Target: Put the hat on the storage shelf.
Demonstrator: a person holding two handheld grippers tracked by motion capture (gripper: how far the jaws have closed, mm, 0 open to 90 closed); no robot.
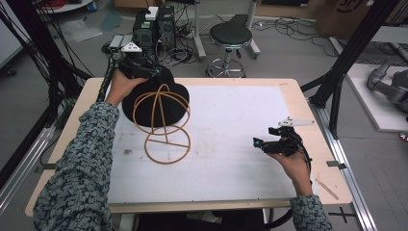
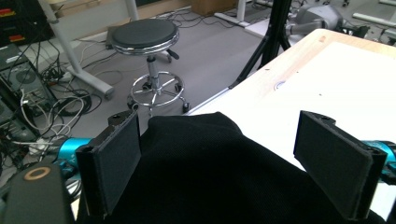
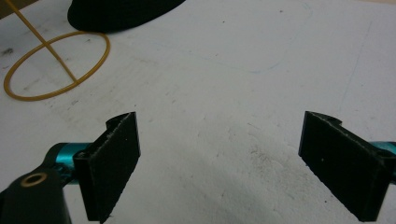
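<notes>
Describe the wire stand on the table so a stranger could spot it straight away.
Start at the white mat covering the wooden table, then look to its left half, beside the black hat that the left gripper reaches over. The wire hat stand sits there on a flat ring base with a domed cage of hoops above. It is the one tan, see-through frame; the hat next to it is solid black.

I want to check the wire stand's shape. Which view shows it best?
The high view: the whole wire stand shows, ring base and domed loops, in front of the black hat. The right gripper view catches its base ring and a rod. The left gripper view shows the hat.
</notes>
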